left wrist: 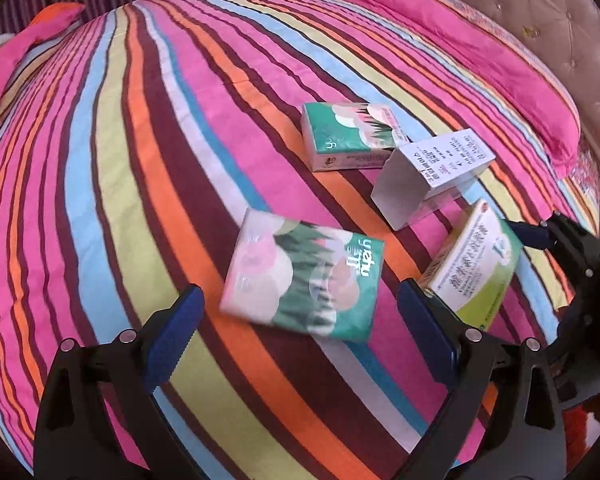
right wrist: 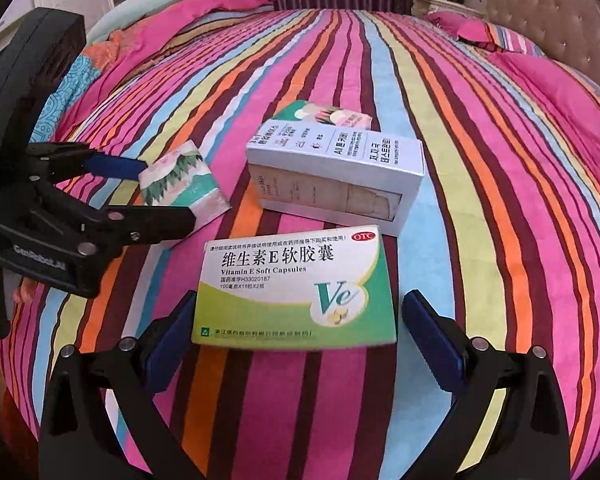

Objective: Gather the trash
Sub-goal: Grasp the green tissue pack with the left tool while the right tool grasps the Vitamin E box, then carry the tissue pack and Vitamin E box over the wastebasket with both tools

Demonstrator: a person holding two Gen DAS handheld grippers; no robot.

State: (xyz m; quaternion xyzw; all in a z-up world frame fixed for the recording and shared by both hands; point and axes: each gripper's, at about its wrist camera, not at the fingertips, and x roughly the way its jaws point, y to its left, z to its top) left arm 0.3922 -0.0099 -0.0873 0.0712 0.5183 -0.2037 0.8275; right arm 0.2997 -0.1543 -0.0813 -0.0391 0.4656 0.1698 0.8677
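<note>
Through the left wrist camera I am holding the left gripper with its fingers spread wide around a green tissue pack lying on the striped bedspread, neither pad touching it. A second tissue pack is sitting farther off, just beside a white carton.

Through the right wrist camera I am keeping the right gripper spread either side of the vitamin E box, which is lying flat on the bed, the pads flanking its near corners.
</note>
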